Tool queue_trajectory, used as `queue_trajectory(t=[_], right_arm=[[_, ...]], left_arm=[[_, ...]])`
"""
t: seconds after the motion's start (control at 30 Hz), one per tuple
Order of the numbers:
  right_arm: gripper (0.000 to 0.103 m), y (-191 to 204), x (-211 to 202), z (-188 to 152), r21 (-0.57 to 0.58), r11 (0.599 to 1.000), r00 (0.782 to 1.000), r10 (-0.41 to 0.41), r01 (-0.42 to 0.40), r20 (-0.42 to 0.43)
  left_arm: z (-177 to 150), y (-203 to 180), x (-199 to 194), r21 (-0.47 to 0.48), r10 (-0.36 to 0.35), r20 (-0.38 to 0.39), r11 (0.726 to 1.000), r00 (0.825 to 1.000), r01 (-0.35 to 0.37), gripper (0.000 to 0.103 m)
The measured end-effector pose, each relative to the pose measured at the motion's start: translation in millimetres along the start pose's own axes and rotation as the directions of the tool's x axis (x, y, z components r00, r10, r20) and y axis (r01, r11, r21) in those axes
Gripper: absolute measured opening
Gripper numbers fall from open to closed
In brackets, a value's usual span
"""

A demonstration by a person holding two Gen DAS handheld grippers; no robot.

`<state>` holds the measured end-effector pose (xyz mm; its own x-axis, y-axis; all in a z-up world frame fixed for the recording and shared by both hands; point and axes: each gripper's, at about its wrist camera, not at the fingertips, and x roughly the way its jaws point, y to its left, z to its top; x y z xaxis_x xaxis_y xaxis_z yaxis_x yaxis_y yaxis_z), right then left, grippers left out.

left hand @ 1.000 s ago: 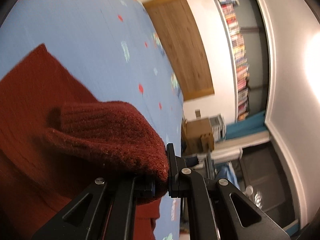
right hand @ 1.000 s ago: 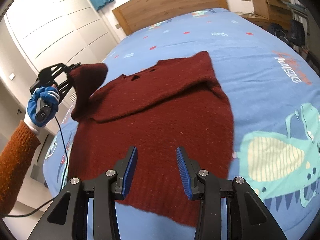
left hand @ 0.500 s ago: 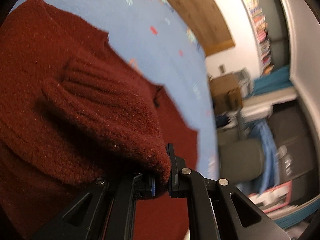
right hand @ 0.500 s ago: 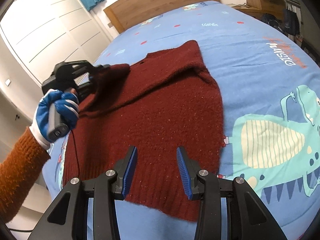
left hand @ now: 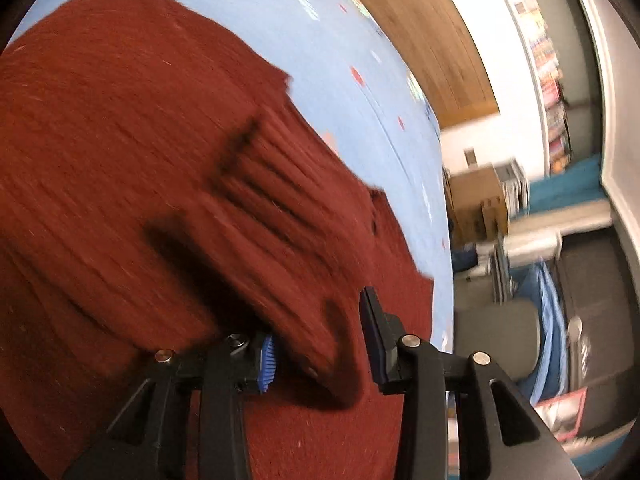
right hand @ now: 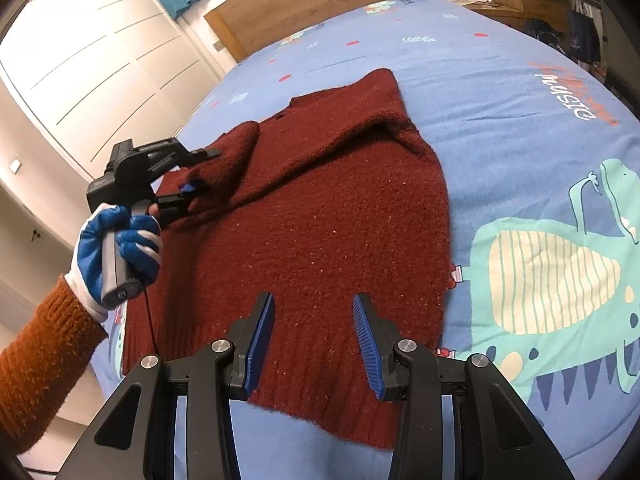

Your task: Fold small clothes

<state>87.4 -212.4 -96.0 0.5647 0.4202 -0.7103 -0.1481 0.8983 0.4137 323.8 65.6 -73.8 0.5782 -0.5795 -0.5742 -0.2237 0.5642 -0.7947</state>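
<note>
Blue patterned bed (right hand: 500,92) carries the dark red sweater (right hand: 328,216) spread flat. Left gripper (left hand: 320,344) fingers are opening around its folded-over sleeve cuff (left hand: 280,240); right gripper (right hand: 314,340) hovers, fingers apart, empty.

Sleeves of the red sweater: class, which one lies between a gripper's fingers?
The sleeve at the picture's left, its ribbed cuff between the left gripper, whose jaws are opening. The other sleeve lies folded, untouched.

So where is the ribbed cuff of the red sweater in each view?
Left wrist view: ribbed cuff at centre, between the opening jaws of the left gripper.
Right wrist view: upper left, cuff at that gripper.
Shared landmark: wooden headboard.
</note>
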Motion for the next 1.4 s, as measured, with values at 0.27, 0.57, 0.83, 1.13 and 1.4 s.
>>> queue_trajectory(t=[0.27,0.57,0.83,1.13,1.4], right_arm=[[0.043,-6,10,2,0.012,1.0,1.0,0.005,-0.005,-0.008],[0.043,-14,11,4,0.021,1.0,1.0,0.008,-0.008,-0.006],[0.043,-24,4,3,0.037,0.999,1.0,0.002,-0.002,0.003],[0.043,-21,3,3,0.032,0.999,1.0,0.006,-0.006,0.003],[0.043,-11,8,6,0.018,1.0,1.0,-0.007,0.007,-0.005]], left_arm=[[3,-8,6,0.034,-0.049,-0.022,0.998,0.999,0.05,0.008],[-37,-66,52,0.216,0.015,-0.171,0.976,0.985,0.023,0.017],[-56,-88,34,0.388,0.019,-0.154,0.921,0.988,0.043,0.044],[-86,-58,39,0.56,0.329,0.024,0.778,0.944,-0.285,0.044],[-111,-82,46,0.644,0.285,-0.033,0.739,0.958,-0.198,0.044]])
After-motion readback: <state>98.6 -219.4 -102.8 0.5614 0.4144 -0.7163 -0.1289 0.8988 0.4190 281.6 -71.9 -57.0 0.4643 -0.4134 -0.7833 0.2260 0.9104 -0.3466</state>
